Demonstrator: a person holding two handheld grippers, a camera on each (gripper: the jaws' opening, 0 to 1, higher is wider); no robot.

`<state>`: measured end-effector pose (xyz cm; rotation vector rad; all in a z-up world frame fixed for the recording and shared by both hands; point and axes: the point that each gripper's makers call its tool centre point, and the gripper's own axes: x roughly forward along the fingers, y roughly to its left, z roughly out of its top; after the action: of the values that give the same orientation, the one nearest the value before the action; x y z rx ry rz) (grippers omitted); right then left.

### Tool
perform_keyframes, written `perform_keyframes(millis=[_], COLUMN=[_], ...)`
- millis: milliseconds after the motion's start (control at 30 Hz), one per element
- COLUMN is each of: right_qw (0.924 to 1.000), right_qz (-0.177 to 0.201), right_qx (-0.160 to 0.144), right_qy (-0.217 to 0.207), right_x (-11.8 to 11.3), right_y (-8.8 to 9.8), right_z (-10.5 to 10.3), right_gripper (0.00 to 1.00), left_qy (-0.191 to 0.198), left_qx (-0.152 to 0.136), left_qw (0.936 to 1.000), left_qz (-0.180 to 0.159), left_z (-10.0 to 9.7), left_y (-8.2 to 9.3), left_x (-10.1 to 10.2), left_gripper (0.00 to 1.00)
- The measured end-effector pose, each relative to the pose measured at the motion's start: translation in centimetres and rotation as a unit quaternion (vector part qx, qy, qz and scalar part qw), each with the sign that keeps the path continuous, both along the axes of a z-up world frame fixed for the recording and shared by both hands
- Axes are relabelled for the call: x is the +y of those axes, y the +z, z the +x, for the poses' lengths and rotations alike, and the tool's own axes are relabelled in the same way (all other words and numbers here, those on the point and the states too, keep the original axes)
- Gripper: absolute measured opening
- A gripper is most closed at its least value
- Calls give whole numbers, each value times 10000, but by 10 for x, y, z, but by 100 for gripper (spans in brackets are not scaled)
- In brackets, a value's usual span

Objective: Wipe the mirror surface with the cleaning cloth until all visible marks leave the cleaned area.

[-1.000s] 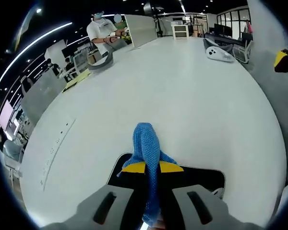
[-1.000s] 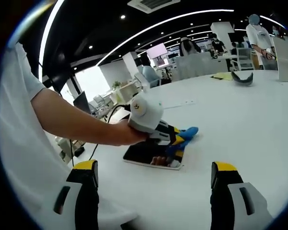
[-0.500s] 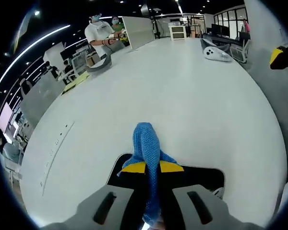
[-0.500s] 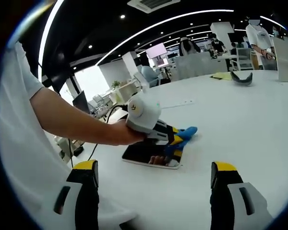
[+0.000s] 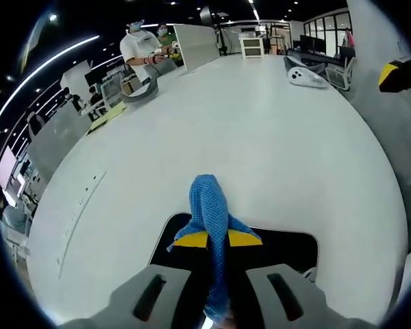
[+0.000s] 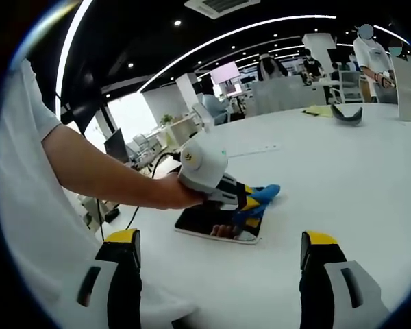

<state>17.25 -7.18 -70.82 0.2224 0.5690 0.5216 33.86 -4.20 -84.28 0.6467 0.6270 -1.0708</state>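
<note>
Left gripper: jaws pressed together on the blue cleaning cloth, yellow tips flanking it; in the right gripper view this gripper enters from the left, held in the person's hand.
Cleaning cloth: bunched, sticking out past the jaw tips, its far end over the far edge of the mirror; seen in the right gripper view on the mirror's far right part.
Mirror: flat dark rectangle lying on the white table, right under the left gripper; in the right gripper view it reflects the gripper.
Right gripper: jaws spread wide, holding nothing, hovering near the mirror, apart from it.
Far off: a curved grey object, a white device, people standing.
</note>
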Motion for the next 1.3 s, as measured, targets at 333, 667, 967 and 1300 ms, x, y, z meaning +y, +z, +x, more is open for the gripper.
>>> perform_keyframes(millis=[333,667,967,1300], right_qw=[10000,10000,10000,10000], right_qz=[-12,-32,-79,-52], right_qx=[-7,-49,-16,-62], right_qy=[5,7,36,56], right_x=[-2,-1,1,3], right_y=[-1,2,0,2], right_z=[-1,0,-1,1], right_gripper=[96,96,96,96], left_qy=[57,68,50,76], left_qx=[43,42,20,55], left_qw=[10000,10000,10000,10000], left_qz=[-6,22,29,26], left_z=[-2,-3,-5,-4], left_y=[1,0,0,0], left_x=[6,12,18,23], left_gripper=[5,5,5,5])
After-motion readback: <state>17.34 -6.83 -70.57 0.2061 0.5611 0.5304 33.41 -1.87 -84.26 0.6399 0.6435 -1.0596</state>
